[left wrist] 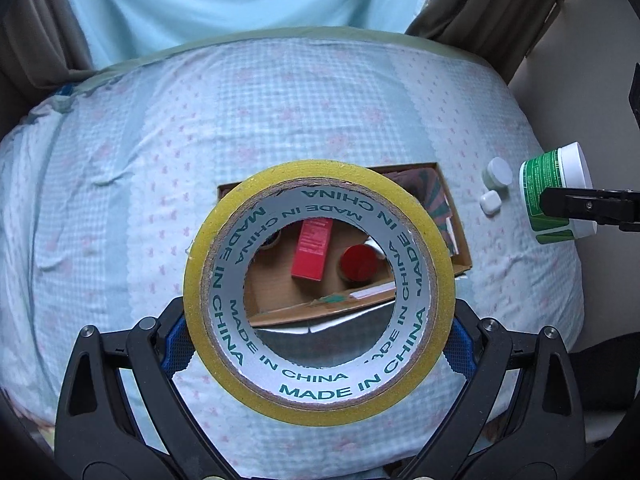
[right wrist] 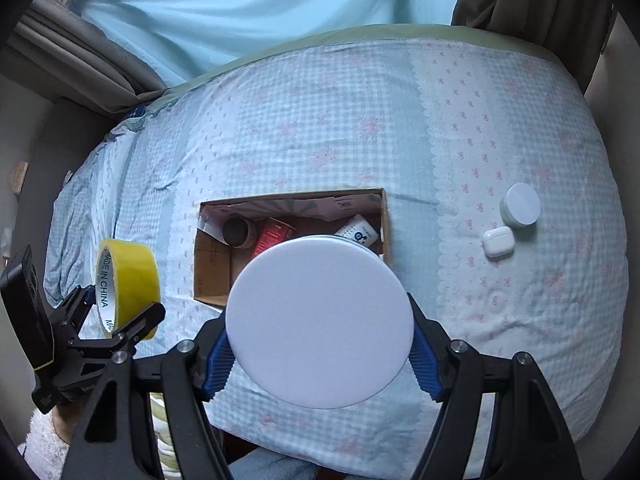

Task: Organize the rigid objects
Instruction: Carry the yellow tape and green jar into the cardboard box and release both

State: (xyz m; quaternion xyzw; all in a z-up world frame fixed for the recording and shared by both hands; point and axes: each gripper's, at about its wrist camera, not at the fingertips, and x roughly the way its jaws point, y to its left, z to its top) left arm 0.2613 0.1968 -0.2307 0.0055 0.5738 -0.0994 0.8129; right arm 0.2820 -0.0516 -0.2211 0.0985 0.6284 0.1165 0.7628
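Item: my left tool point(left wrist: 320, 332) clamps the yellow tape roll point(left wrist: 319, 292) at frame centre, my right tool point(right wrist: 320, 350) clamps the white-lidded jar point(right wrist: 319, 320) at lower centre, both over the cardboard box point(right wrist: 208, 276) on the bed point(right wrist: 360, 128).

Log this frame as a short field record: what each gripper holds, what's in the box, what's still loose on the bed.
left gripper: shut on yellow tape roll, held above the bed
right gripper: shut on green-labelled jar, white lid toward the camera
cardboard box: open, on the bed; holds a red carton, a red-capped tub, a brown tube, a white packet
loose on bed: small white jar touching a white earbud case, right of the box
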